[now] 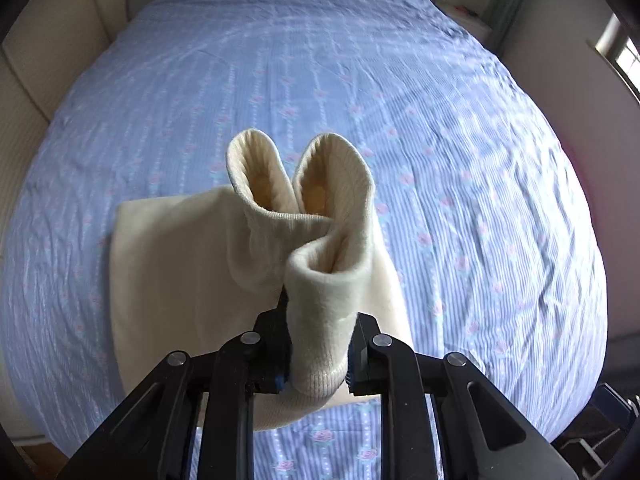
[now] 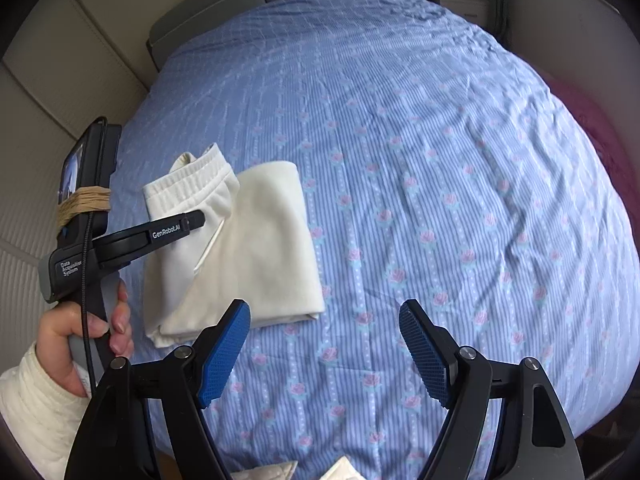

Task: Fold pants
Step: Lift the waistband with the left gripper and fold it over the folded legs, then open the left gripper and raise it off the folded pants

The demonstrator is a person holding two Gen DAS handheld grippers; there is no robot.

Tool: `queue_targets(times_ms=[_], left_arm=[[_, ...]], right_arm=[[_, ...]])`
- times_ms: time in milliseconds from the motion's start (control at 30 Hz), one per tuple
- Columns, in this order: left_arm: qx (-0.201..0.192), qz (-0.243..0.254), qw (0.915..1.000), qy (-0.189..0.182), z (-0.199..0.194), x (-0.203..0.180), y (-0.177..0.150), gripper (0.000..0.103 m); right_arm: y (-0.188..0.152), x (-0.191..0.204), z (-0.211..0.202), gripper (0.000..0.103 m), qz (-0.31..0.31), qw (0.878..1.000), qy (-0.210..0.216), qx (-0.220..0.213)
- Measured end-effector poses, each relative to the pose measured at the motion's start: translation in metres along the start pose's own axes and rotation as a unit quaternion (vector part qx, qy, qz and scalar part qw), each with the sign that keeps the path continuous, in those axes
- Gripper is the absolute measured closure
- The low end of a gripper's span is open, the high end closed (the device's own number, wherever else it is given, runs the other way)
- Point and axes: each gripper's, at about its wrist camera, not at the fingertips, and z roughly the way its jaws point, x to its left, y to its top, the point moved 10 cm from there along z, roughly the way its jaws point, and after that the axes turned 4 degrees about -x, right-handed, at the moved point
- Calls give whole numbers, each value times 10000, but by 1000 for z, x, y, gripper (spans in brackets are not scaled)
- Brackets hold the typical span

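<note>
Bed covered in a blue striped sheet with small pink roses, creased all over; it fills both views.

Cream pants lie on the near left part of the sheet, folded into a thick rectangle. Elastic waistband at the far left end, a white drawstring trailing across the top layer.

Left gripper — clenched on the ribbed cuff ends of the pants. From its own camera the fabric bunches up between the blue pads, and the two leg cuffs stand up as open tubes above the jaws. The rest of the garment spreads flat beneath and to the left. In the right wrist view this same tool reaches over the waistband end, held by a hand in a cream quilted sleeve; the pads themselves are hard to make out there, so contact is read from the left camera only.

Right gripper — jaws spread wide, nothing between the blue pads, only bare sheet below. It hangs over the bed just beside the near right corner of the folded pants, not touching them.

Padded beige wall beyond the left edge of the bed.
</note>
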Motion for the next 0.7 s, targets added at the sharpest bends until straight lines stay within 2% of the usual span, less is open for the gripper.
queue_targets(times_ms=[33,67,133,233,333,500,600,700], left_arm=[[79,-3,9998,-169,2,-7,-2,69],[164,-37,9992,-369,1,-12,-5,64],[204,-120,9980,-587,-3,-20,-9,50],[60,-161,9980,-614,-17,-12,-18,44],[-24,-464,9975,-539,-30,21,-31,39],[-6,-995,9950,92,-31,101,-57,38],[103,-1274,9909,414,-29,144,-79,38],[280,-1591,9858,457,-23,166,-103,38]], right_arm=[[-3,-1,1,24,13,10000,-23,31],[-5,-3,4,24,16,10000,-57,66],[-8,-5,8,24,30,9999,-78,122],[-8,-4,13,24,41,9999,-29,158],[-3,5,20,24,-38,9999,94,137],[17,29,56,26,-244,9985,468,168],[29,47,85,32,-380,9966,678,291],[38,63,121,42,-504,9942,782,537]])
